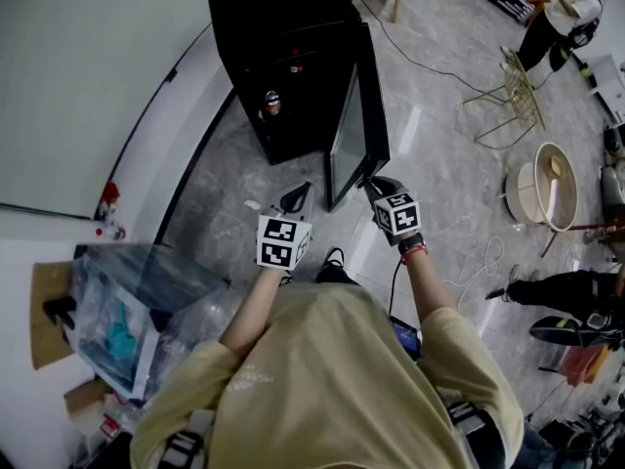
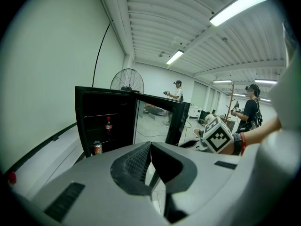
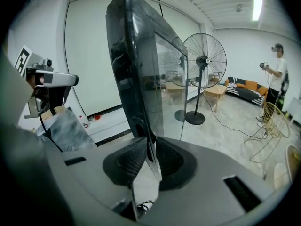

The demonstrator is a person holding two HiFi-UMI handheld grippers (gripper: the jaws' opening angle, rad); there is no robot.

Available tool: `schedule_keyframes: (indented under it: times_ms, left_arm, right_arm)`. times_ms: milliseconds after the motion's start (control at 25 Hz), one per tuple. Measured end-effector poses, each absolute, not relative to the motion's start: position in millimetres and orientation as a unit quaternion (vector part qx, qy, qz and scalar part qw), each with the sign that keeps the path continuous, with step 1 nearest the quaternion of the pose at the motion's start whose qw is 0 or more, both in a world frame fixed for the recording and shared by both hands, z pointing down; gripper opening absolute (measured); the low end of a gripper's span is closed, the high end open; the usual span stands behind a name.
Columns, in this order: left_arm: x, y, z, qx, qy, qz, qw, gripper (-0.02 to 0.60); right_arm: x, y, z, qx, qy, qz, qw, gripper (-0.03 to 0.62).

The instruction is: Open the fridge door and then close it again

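Our fridge point(image 1: 278, 13) stands on the floor with its door point(image 1: 366, 106) wide open, so the closing half of the task looks to be at hand. The right gripper point(image 3: 149, 160) has its jaws pinched on the door's free edge, the thin panel between the pads. The left gripper point(image 2: 150, 160) hangs beside it, jaws fully together and empty. To close well, we should hold the pinch firm, follow the hinge's arc rather than shove straight, and hold the left gripper clear of the narrowing gap.
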State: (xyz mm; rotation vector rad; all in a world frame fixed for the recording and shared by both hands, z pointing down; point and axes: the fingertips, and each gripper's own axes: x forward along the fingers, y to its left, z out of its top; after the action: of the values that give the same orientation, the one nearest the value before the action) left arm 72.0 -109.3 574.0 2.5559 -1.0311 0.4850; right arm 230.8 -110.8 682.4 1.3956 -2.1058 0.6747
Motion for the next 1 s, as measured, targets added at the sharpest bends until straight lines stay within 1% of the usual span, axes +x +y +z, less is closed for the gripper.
schedule_keyframes:
  times_ms: [1000]
  left_arm:
    - [20.1,-116.1,584.5,0.881,-0.402,0.17,0.182,0.018]
  right_arm:
    - [171.0,-130.1,684.0,0.477,-0.8,0.244,0.271,0.096]
